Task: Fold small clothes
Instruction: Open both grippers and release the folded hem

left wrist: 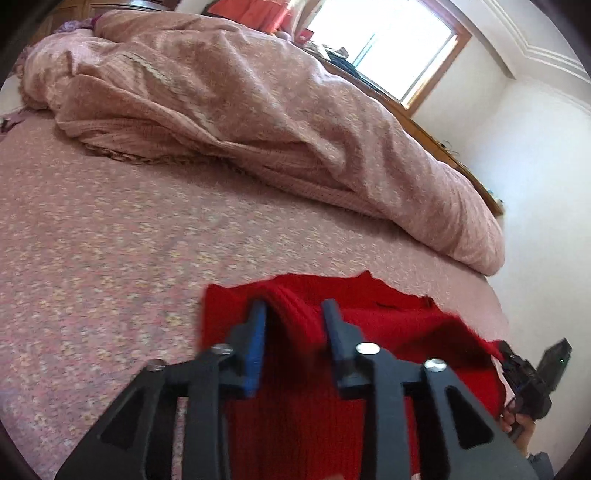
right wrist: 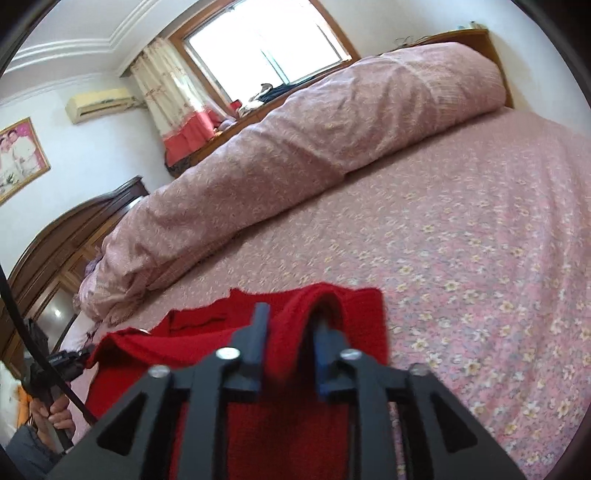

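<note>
A small red knit garment [left wrist: 388,325] lies on the pink flowered bed sheet [left wrist: 110,240] and is lifted at its near edge. My left gripper [left wrist: 295,314] is shut on a raised fold of the red garment at its left side. My right gripper [right wrist: 290,314] is shut on a raised fold of the same garment [right wrist: 207,332] at its right side. Each gripper shows at the far edge of the other's view: the right one in the left wrist view [left wrist: 524,373], the left one in the right wrist view [right wrist: 62,360].
A rumpled pink quilt [left wrist: 240,110] lies rolled along the far side of the bed [right wrist: 314,140]. A wooden headboard [right wrist: 66,229], a window [right wrist: 266,33] and a curtain [right wrist: 170,96] are behind it. Flowered sheet [right wrist: 480,240] stretches to the right.
</note>
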Demonstrator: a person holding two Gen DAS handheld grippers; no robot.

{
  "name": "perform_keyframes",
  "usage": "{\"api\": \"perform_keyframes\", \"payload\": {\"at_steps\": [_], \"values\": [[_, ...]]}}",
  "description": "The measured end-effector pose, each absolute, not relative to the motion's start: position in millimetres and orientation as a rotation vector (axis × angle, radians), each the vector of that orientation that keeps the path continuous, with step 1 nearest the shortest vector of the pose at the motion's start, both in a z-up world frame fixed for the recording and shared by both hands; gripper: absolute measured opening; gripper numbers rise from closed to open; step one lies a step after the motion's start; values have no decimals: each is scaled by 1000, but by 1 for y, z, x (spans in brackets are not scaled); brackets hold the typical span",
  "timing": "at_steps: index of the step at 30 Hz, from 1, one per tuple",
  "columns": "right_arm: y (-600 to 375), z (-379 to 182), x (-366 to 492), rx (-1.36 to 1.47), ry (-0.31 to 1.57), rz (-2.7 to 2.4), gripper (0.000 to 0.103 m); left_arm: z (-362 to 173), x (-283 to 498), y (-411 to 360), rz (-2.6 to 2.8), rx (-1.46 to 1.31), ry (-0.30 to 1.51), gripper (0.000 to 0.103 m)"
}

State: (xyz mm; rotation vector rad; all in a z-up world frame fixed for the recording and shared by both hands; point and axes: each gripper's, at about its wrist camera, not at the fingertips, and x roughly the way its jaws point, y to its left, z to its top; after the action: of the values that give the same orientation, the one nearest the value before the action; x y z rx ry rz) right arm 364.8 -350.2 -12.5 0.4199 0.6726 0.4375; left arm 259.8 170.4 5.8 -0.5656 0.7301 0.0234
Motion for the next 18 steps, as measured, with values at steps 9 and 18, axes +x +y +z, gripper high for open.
{"api": "perform_keyframes", "payload": {"at_steps": [9, 18], "values": [[-368, -8, 356, 458, 639, 380, 56, -1, 238, 178, 62, -568, 816, 32], [-359, -10, 347, 401, 687, 396, 56, -16, 221, 149, 46, -485, 901, 32]]}}
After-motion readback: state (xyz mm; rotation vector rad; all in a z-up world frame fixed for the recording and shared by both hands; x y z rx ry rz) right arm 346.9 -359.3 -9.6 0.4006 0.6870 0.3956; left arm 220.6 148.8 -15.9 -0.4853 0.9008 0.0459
